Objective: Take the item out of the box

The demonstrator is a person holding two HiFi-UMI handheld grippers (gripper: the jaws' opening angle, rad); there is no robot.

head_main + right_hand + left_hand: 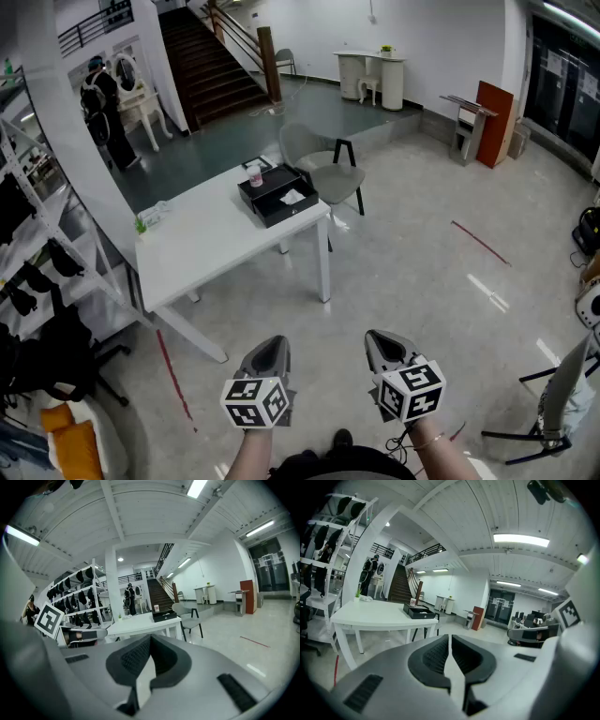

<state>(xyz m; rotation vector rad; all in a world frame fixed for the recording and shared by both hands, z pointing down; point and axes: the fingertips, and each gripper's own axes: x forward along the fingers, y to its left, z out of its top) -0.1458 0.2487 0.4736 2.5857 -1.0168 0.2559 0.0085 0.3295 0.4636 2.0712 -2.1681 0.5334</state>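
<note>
White bench (202,239) stood at eleven o'clock, black box (292,214) on its far corner; left tool (271,344) and right tool (380,339), at six, were closed.

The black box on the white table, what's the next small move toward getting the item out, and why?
Probably step forward toward the white table: the black box sits on it, well ahead of both grippers. The left gripper and right gripper hang over bare floor, jaws together with nothing between them, so closing the distance likely comes before opening either.
</note>
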